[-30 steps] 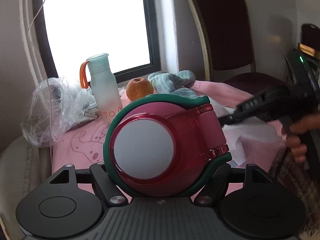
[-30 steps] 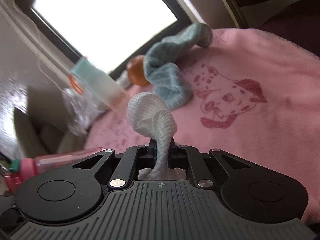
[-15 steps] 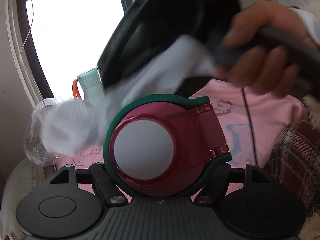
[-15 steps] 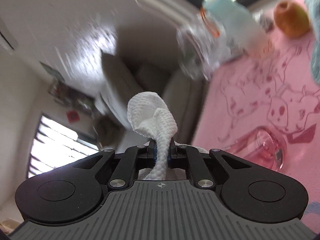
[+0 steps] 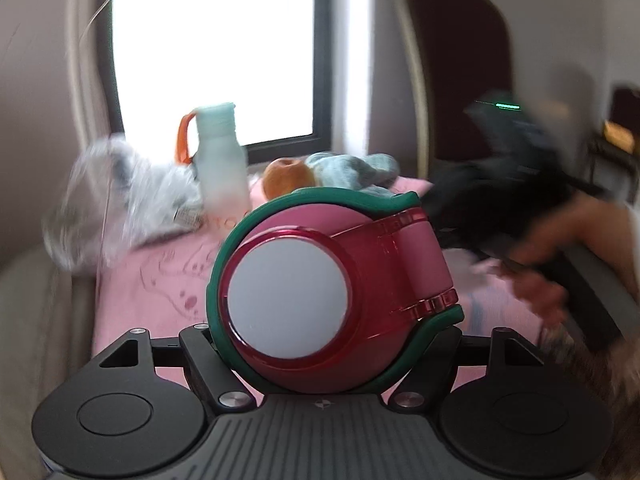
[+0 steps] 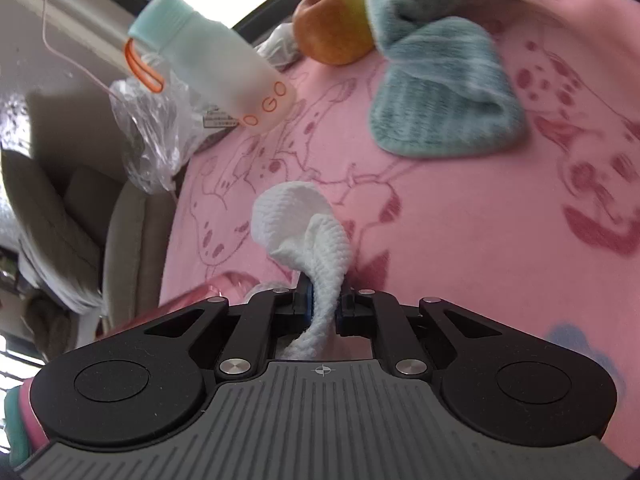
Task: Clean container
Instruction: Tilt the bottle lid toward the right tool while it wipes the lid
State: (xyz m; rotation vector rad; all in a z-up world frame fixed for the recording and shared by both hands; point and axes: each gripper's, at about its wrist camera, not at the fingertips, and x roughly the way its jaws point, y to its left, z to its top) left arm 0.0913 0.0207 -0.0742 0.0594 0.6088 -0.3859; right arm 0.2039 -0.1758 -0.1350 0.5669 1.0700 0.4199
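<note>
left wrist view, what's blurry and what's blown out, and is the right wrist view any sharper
Left wrist view: the window is blown out white; the plastic bag and the hand at the right edge are smeared, while the red lid stays crisp. Right wrist view: sharper, the white cloth clear, only the left edge streaked.

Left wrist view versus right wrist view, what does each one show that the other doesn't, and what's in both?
Only the left wrist view shows the red bottle lid clamped in the left hand-held gripper, plus the window and the dark chair. Only the right wrist view shows the white cloth pinched in the right hand-held gripper. Both show the frosted bottle, the apple, the teal cloth, the plastic bag and the pink blanket.
</note>
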